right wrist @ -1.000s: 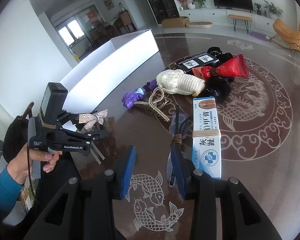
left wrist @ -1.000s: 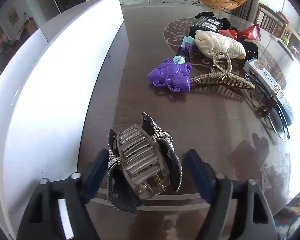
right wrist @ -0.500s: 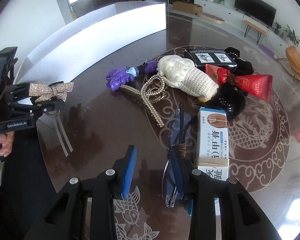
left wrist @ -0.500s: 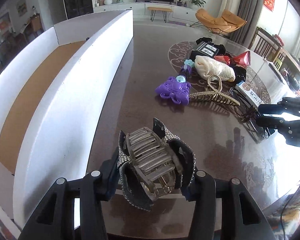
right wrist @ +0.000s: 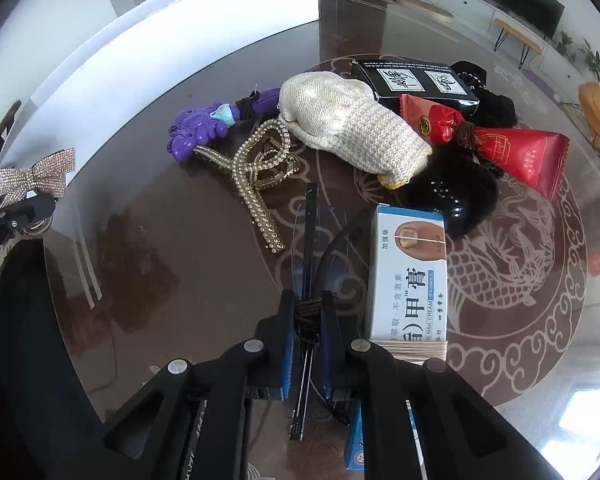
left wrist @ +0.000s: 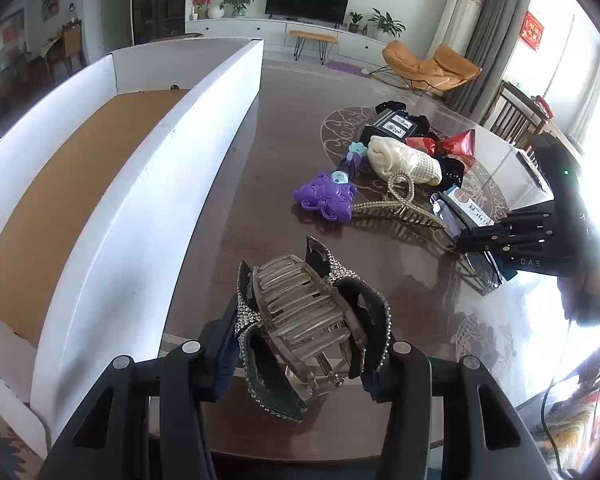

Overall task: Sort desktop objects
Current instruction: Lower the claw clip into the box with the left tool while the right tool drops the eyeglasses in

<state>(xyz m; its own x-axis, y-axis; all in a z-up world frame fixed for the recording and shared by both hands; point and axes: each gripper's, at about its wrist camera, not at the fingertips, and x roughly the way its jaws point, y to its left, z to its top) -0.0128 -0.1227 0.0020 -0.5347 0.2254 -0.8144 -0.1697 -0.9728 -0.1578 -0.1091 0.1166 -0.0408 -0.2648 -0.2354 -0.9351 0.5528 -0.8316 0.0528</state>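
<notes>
My left gripper is shut on a rhinestone bow hair claw and holds it above the table's near edge, beside the white box. The bow also shows at the left of the right wrist view. My right gripper is shut on the folded black glasses tied with a dark band, low over the table. A blue-and-white nail cream box lies just right of it.
On the dark glass table lie a pearl hair claw, a purple toy, a cream knit pouch, red packets, a black box and black hair pieces.
The left gripper closed on the bow claw and lifted it, showing the box's brown floor. The right gripper moved onto the glasses and shut on them.
</notes>
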